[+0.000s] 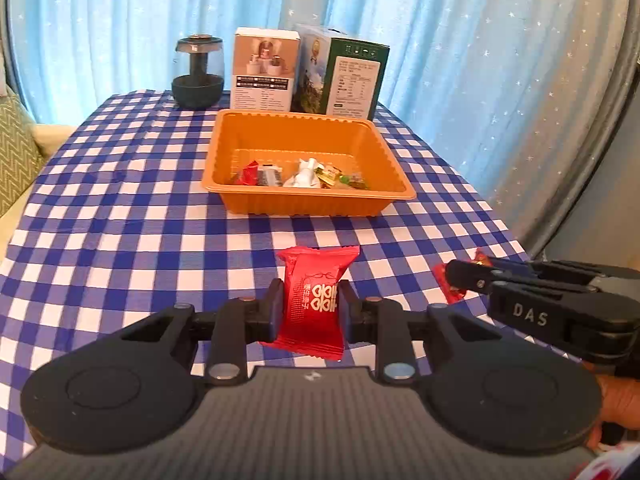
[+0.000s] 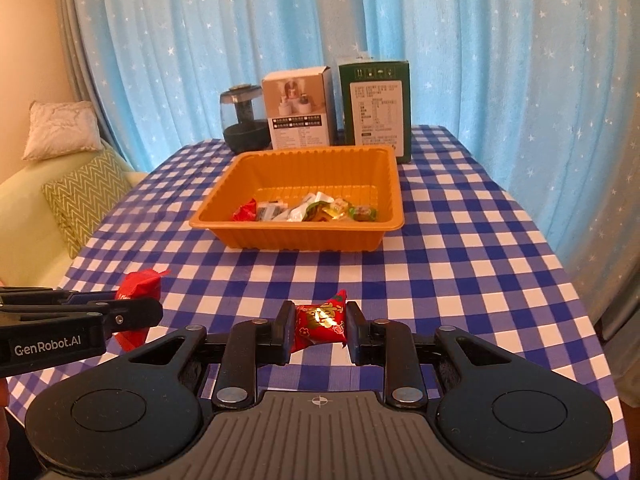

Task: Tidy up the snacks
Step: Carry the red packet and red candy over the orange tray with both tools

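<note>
- Left gripper [image 1: 311, 312]: clamped on a red snack packet [image 1: 314, 300], pads pressing its two sides, packet upright between the fingers and lifted clear of the cloth.
- Right gripper [image 2: 319, 330]: clamped on a small red candy with gold print [image 2: 320, 320], wrapper ends sticking out above and below the pads.
- Just to the right of the left gripper, seen from its camera: the right gripper's black fingers [image 1: 520, 280], red wrapper showing at their tips.
- Below both: blue-and-white checked tablecloth [image 1: 120, 220].
- Ahead of both grippers, well apart from them: orange tray [image 1: 308, 200] on the cloth, several wrapped snacks [image 1: 304, 176] lying along its near wall.
- Beyond the tray, near its far rim: white box [image 1: 264, 68], green box [image 1: 352, 76] just beside it, dark glass jar [image 1: 198, 76] further left.
- Behind everything: blue star-print curtain [image 1: 440, 40].
- Far left of the right gripper: cushions on a sofa [image 2: 80, 196].
</note>
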Tool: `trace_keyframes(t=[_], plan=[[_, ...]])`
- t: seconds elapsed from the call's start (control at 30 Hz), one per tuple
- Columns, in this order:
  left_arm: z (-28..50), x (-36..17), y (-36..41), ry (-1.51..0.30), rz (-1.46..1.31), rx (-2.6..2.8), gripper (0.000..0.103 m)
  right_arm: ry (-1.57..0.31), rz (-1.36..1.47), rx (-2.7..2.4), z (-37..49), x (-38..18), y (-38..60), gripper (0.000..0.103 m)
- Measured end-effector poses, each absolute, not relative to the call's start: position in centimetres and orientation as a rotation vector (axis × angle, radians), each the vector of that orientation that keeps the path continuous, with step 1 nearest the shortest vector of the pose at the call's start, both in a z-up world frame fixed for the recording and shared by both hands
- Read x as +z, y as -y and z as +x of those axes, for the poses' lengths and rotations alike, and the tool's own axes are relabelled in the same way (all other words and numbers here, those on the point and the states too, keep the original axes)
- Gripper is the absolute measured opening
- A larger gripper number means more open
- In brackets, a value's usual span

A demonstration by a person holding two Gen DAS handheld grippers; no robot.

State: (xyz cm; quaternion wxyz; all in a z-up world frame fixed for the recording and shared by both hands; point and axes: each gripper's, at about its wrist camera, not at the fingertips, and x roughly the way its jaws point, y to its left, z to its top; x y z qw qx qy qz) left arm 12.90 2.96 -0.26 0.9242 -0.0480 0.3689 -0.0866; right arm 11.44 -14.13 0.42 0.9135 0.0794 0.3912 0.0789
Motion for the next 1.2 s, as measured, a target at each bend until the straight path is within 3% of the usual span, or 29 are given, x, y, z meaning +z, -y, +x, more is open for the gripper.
trace_keyframes(t=[0.47,1.2], plan=[[14.8,1.6,-3.3,-0.759,-0.067,-0.162,0.025,-0.762,0.141,0.171,14.5,3.2,14.2,0.026],[24.8,3.2,-2.3,-0.751,-0.019,-0.198,0.025,-0.756,0.129,0.163,24.2,3.3,16.5,0.026]])
